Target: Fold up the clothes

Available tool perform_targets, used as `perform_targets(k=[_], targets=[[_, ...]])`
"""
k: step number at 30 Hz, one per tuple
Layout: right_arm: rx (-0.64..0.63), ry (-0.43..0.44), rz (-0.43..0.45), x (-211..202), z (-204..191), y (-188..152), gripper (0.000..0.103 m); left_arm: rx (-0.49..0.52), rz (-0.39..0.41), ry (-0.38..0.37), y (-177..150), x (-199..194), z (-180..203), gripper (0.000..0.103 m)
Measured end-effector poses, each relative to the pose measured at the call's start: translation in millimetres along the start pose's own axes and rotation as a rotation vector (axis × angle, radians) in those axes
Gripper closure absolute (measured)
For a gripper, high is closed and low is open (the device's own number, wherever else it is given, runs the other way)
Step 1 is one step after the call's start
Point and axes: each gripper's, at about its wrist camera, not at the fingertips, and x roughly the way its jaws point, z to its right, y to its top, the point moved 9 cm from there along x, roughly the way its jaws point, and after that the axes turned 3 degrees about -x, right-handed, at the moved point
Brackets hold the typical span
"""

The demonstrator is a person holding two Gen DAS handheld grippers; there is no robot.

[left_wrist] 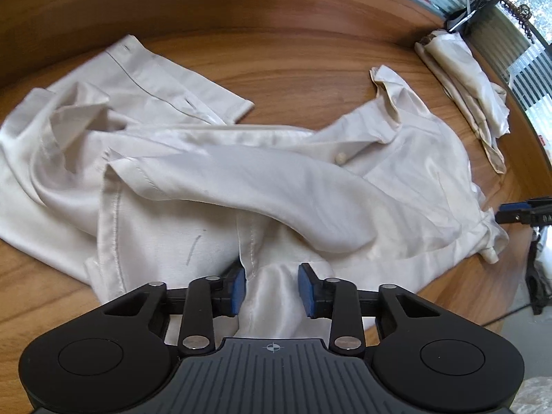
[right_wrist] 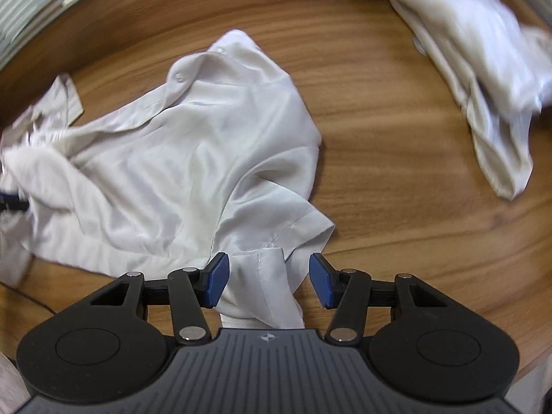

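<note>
Holding my left hand-held gripper [left_wrist: 272, 289] and right hand-held gripper [right_wrist: 269, 281] partly open, each around an edge of the crumpled white shirt [left_wrist: 241, 172] stretching between them, gripping nothing.

The white satiny shirt [left_wrist: 220, 179] is just sprawled out crumpled on the wooden table [left_wrist: 293, 69], sleeves flopped over the body, buttons showing near the collar. A second pale garment [left_wrist: 465, 93] sits folded up well apart, near the table's edge.
</note>
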Motion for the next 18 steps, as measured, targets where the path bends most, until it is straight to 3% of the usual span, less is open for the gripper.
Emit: perform_targets(k=[6,7,9,12,14,15,16,18], targets=[[0.237,0.126,-0.054,21,17,-1,0.052,-0.04,0.021,0.027,-4,1,-6,0.07],[0.247,0.133,-0.065,24,16,-1,0.058,-0.053,0.024,0.029,-4,1,-8,0.07],[0.265,0.147,-0.083,29,14,-2,0.088,-0.066,0.03,0.027,-3,0,-9,0.07],[0.267,0.162,-0.082,25,5,0,0.097,-0.066,0.052,0.028,-2,-4,-10,0.07],[0.264,0.167,-0.073,20,-1,4,0.097,-0.08,0.062,0.021,-2,-5,-12,0.07],[0.26,0.161,-0.064,16,-3,7,0.098,-0.088,0.07,0.014,-1,-5,-13,0.072],[0.252,0.153,-0.054,12,-5,11,0.098,-0.095,0.079,0.007,0,-6,-14,0.085],[0.237,0.137,-0.032,2,-10,20,0.098,-0.109,0.114,0.018,2,-11,-16,0.099]])
